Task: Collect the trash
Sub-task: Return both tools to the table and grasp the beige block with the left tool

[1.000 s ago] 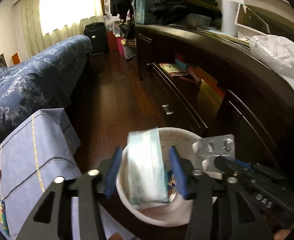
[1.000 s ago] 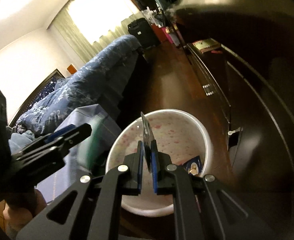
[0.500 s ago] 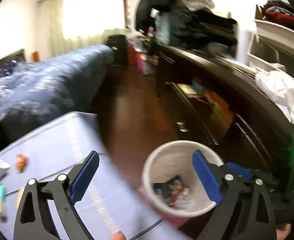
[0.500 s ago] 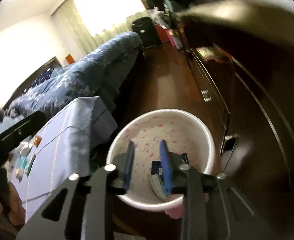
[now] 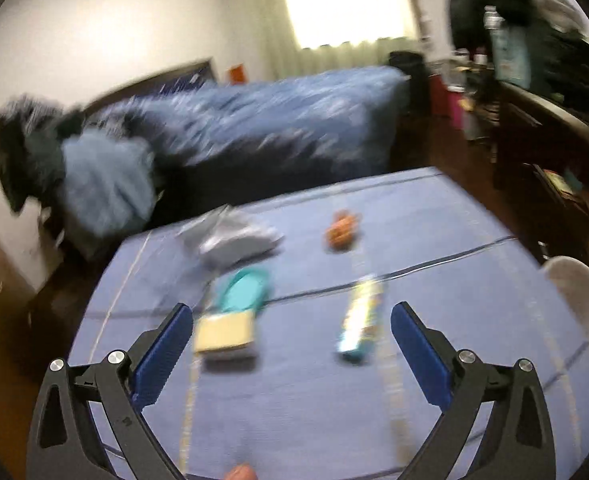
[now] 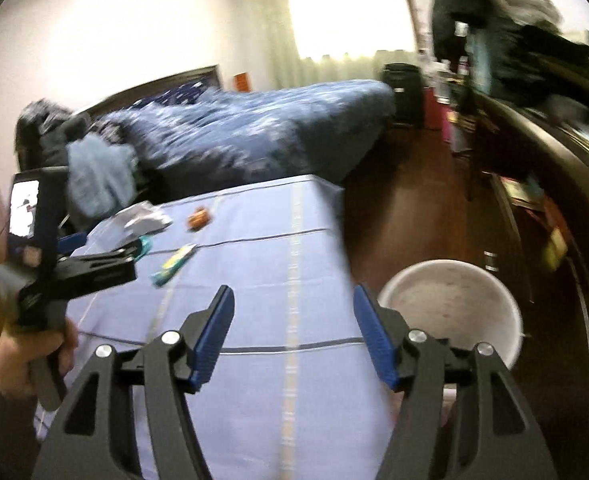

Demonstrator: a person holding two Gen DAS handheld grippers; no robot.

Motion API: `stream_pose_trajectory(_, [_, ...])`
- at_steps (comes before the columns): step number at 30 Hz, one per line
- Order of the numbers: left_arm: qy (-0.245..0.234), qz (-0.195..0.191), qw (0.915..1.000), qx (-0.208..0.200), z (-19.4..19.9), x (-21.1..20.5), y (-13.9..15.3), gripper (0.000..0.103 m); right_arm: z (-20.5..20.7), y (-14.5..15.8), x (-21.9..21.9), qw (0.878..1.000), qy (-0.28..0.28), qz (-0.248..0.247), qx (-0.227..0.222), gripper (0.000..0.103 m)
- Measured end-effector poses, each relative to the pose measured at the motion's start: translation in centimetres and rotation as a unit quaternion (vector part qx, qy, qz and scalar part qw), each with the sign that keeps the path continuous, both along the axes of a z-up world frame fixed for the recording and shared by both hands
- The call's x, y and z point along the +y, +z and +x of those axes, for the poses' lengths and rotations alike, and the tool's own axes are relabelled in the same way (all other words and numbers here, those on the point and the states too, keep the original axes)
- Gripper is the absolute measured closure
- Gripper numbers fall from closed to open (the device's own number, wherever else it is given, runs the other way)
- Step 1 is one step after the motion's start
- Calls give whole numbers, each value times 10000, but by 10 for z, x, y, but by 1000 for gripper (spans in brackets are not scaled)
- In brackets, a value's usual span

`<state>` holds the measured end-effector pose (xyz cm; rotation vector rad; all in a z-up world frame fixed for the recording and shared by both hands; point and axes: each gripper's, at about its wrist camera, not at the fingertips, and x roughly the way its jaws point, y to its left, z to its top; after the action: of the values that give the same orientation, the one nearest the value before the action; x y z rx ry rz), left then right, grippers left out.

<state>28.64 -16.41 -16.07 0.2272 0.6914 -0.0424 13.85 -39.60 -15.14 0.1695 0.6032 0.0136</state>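
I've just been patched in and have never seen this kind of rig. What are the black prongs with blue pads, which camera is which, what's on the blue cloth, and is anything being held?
No robot arm here: a person carries a hand-held two-finger gripper in each hand, each with a fisheye camera looking along its fingers. The left wrist view shows the left gripper, open and holding nothing. The right wrist view shows the right gripper, also open and holding nothing, with the left one off to the side. Both are over a table with a blue cloth. On it lie a crumpled grey wrapper, a small orange piece, a teal item, a tan packet and a long wrapper; motion blur hides finer detail. The white trash bucket stands beside the table.
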Motion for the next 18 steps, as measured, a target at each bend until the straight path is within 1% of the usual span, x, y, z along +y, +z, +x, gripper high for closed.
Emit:
stream_pose_trajectory(2, [203, -222, 9991, 282, 15, 24, -11, 4, 10, -1, 19, 9997, 211, 9, 82, 40])
stream_pose_trajectory(5, [294, -506, 9963, 634, 35, 45, -27, 4, 29, -3, 46, 9984, 517, 72, 213, 39])
stream_pose_trajectory(8, [253, -786, 9929, 856, 48, 51, -39, 4, 50, -7, 68, 9962, 763, 182, 382, 38])
stream_pose_trajectory(11, [284, -855, 9916, 930, 57, 52, -47, 5, 67, -11, 83, 9944, 863, 279, 542, 38])
stream_pose_trajectory(13, [284, -941, 9894, 1070, 64, 55, -51, 20, 78, -15, 89, 9941, 828, 308, 630, 38])
stream_pose_trajectory(14, [291, -949, 9891, 1092, 64, 55, -51, 29, 85, -17, 90, 9942, 740, 289, 729, 38])
stream_pose_trajectory(15, [313, -899, 9899, 1048, 64, 58, -50, 46, 91, -19, 92, 9940, 687, 299, 798, 38])
stream_pose_trajectory(16, [338, -835, 9907, 1022, 64, 58, -50, 51, 95, -22, 92, 9937, 657, 329, 843, 38])
stream_pose_trajectory(17, [341, -790, 9910, 1025, 64, 59, -50, 51, 104, -25, 95, 9930, 607, 367, 942, 38])
stream_pose_trajectory(18, [320, -842, 9905, 1043, 63, 61, -49, 51, 111, -28, 99, 9922, 580, 392, 1035, 38])
